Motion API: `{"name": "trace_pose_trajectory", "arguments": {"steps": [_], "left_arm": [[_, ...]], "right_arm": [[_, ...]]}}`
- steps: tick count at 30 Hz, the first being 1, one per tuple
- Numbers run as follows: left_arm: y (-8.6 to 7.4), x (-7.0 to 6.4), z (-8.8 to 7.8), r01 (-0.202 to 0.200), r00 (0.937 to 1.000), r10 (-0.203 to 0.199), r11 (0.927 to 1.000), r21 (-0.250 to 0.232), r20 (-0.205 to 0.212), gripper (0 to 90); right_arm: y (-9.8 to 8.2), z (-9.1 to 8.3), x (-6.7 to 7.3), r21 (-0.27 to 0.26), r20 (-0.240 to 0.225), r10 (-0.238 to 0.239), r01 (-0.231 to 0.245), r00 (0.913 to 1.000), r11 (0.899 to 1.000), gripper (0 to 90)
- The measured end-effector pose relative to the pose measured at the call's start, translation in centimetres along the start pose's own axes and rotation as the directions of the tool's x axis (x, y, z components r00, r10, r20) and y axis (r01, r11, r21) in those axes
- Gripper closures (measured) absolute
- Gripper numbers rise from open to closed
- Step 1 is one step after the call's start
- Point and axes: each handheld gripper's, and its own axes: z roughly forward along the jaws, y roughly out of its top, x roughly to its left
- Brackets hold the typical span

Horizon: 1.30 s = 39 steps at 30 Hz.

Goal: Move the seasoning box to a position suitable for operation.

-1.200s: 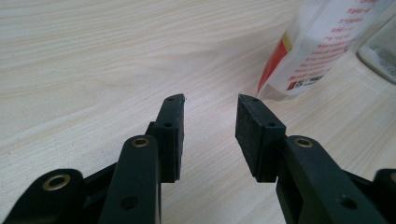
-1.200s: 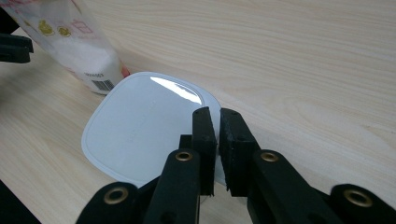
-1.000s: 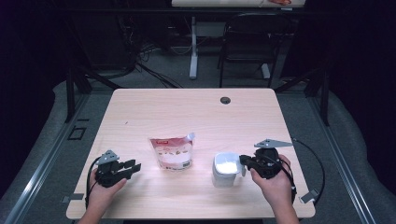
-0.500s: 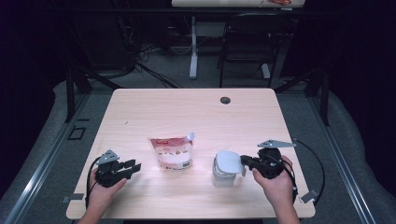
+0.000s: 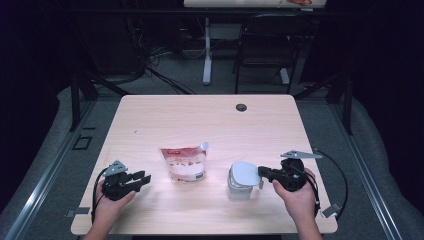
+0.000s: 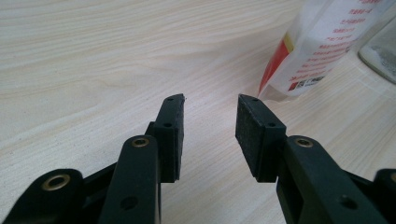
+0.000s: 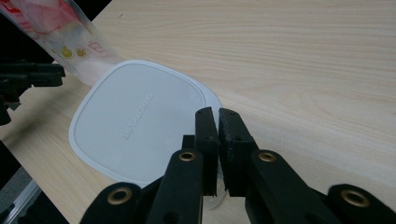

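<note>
Lid-lifting is your step: your right tool point(image 5: 261, 175) is clenched on the tab of the lid point(image 5: 244, 173), tilted atop the container point(image 5: 239, 189) near the table's front. Next, lift it clear; left tool point(image 5: 141, 179) rests released.

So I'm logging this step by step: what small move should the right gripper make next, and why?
Probably lift the lid a little further off the clear container and carry it aside. The right gripper is pinched on the lid's tab, and the lid sits tilted over the container. The left gripper rests open on the table, short of the pouch.
</note>
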Motion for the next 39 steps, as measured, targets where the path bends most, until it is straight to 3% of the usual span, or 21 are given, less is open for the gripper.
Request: {"name": "trace_pose_trajectory", "arguments": {"steps": [13, 30, 39], "left_arm": [[0.0, 0.0, 0.0, 0.000, 1.0000, 0.000, 1.0000, 0.000, 0.000, 62.2], [0.0, 0.0, 0.0, -0.001, 1.0000, 0.001, 1.0000, 0.002, 0.000, 62.2], [0.0, 0.0, 0.0, -0.002, 1.0000, 0.002, 1.0000, 0.009, 0.002, 62.2]], "right_arm": [[-0.3, 0.0, -0.7, -0.020, -0.050, 0.047, -0.048, 0.9976, 0.999, 87.4], [-0.5, 0.0, -1.1, -0.031, -0.080, 0.074, -0.077, 0.9941, 0.997, 87.9], [-0.8, 0.2, -1.5, -0.012, -0.054, 0.088, -0.089, 0.9946, 0.996, 88.1]]}}
